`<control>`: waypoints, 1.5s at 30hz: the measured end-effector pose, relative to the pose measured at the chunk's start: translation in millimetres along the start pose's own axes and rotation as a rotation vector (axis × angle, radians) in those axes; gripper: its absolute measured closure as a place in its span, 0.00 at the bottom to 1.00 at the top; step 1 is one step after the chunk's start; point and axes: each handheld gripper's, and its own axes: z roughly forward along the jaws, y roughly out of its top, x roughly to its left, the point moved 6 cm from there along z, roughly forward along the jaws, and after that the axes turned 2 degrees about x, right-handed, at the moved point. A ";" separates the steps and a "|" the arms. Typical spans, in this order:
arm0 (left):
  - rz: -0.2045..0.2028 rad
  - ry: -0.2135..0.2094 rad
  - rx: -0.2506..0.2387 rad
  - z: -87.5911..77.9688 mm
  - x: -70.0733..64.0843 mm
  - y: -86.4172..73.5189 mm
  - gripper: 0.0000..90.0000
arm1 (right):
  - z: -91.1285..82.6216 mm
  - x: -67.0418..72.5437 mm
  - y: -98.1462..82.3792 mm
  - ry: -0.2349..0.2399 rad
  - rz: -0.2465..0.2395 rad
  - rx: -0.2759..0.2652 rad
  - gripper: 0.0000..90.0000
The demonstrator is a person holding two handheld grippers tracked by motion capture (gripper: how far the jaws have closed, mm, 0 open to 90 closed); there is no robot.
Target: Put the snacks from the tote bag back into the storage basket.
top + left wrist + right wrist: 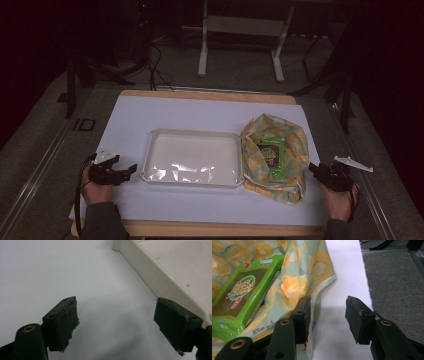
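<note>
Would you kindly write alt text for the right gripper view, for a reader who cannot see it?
The right gripper stands with its two black jaws open and nothing between them, beside the edge of a kiwi-print bag lying on the white table cover. A green snack packet lies inside the bag at the left, and grey floor shows at the right.

You worked in a dim room: grey carpet (235, 70), white stand legs (202, 50) behind the table (210, 96), cables (157, 70) trailing.
</note>
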 end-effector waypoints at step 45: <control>0.017 0.014 0.019 2.0 -1.7 -0.4 0.23 | -6.9 56.5 52.0 0.164 -0.171 0.053 0.60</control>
